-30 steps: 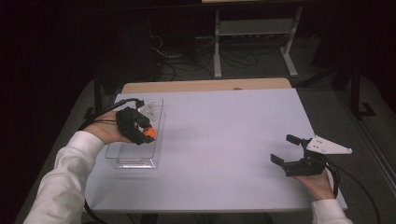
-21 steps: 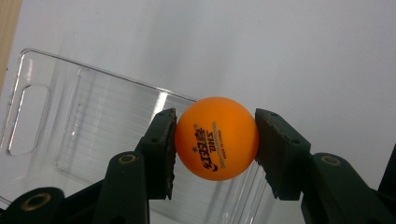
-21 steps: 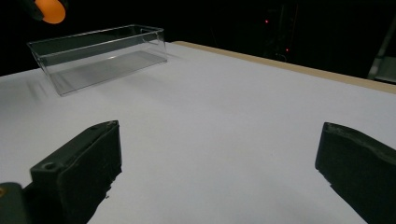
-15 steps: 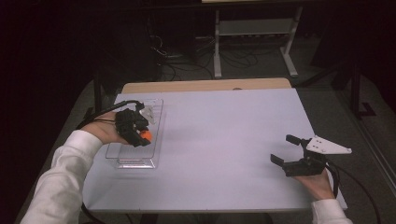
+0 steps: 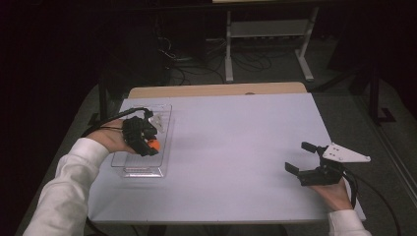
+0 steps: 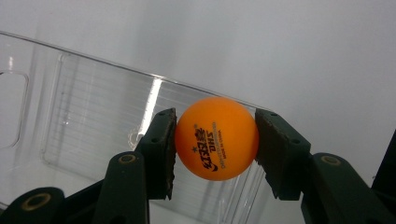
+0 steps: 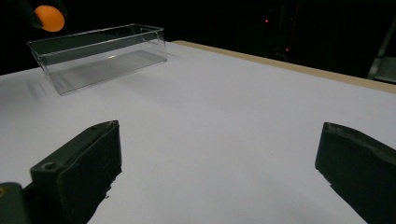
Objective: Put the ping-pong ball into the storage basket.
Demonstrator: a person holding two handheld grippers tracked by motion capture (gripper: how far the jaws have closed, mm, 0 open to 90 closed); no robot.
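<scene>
An orange ping-pong ball [image 6: 216,138] with printed lettering sits squeezed between the two black jaws of my left gripper [image 5: 150,146]. The ball [image 5: 154,144] hangs above a clear plastic bin [image 5: 147,169] at the table's left side, over its right wall. In the right gripper view the same ball [image 7: 49,17] appears above the bin [image 7: 100,53] far off at the upper left. My right gripper [image 5: 301,157] rests near the table's front right corner, jaws wide apart with nothing between them.
The white table [image 5: 236,147] has a wooden strip along its far edge [image 5: 216,90]. A metal stand [image 5: 268,34] and cables [image 5: 182,64] lie on the dark floor behind it. A cable trails from each gripper.
My left gripper has drawn back a little toward the left over the bin, still holding the ball. The right gripper has stayed in place.
</scene>
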